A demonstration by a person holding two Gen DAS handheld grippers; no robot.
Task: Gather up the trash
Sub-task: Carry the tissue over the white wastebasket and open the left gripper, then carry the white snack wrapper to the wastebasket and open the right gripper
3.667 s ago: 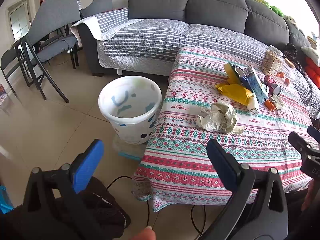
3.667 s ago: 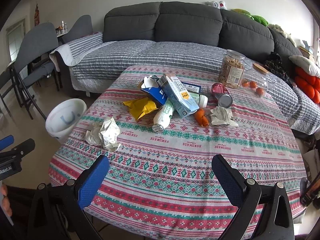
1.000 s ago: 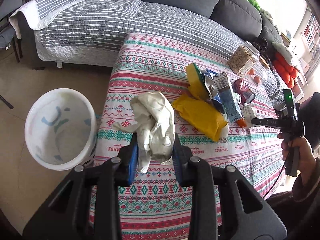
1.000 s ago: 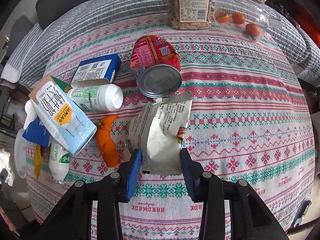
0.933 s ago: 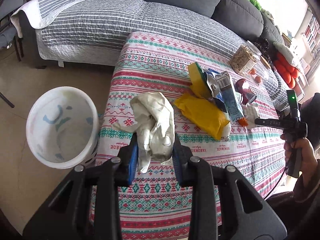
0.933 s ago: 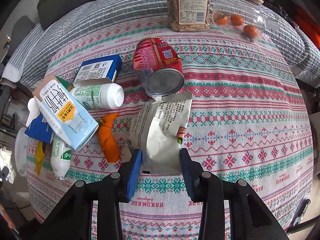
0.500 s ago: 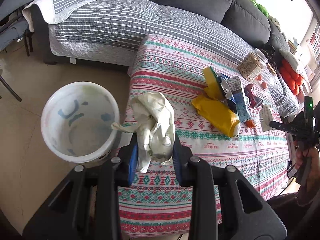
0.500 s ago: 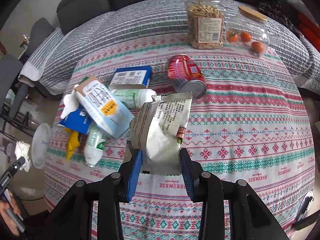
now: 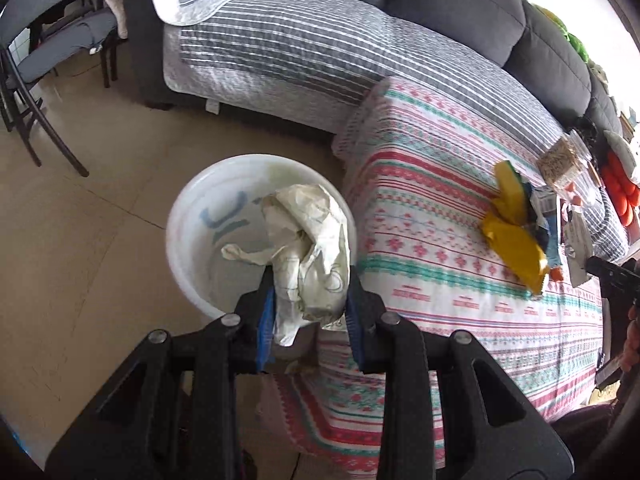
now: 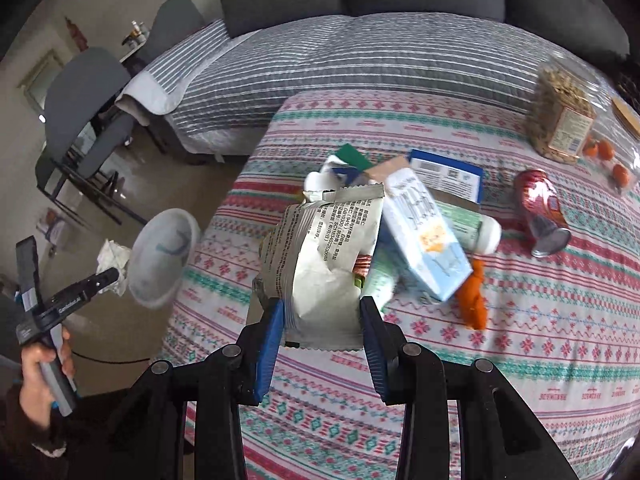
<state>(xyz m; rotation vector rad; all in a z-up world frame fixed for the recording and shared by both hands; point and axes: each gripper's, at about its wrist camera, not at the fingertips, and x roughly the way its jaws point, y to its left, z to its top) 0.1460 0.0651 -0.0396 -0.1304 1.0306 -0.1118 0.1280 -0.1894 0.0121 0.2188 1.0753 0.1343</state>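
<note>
My left gripper (image 9: 310, 300) is shut on a crumpled cream paper wad (image 9: 310, 248) and holds it above the white trash bin (image 9: 200, 216) on the floor beside the table. My right gripper (image 10: 322, 316) is shut on a torn silver snack wrapper (image 10: 324, 256) held above the patterned tablecloth (image 10: 520, 360). Behind the wrapper lie a milk carton (image 10: 424, 228), a blue box (image 10: 444, 174), a white bottle (image 10: 486, 234), a red can (image 10: 540, 216) and an orange scrap (image 10: 472, 296). The bin (image 10: 164, 256) and left gripper (image 10: 108, 278) also show in the right wrist view.
A yellow wrapper (image 9: 514, 240) lies on the table. A nut jar (image 10: 560, 120) and a tomato jar (image 10: 608, 152) stand at the far right. A grey sofa (image 9: 320, 48) runs behind the table. Grey chairs (image 10: 84, 108) stand at the left.
My left gripper has carried the paper wad leftward from the table edge to above the bin. My right gripper has lifted and pulled back with the wrapper, swinging left.
</note>
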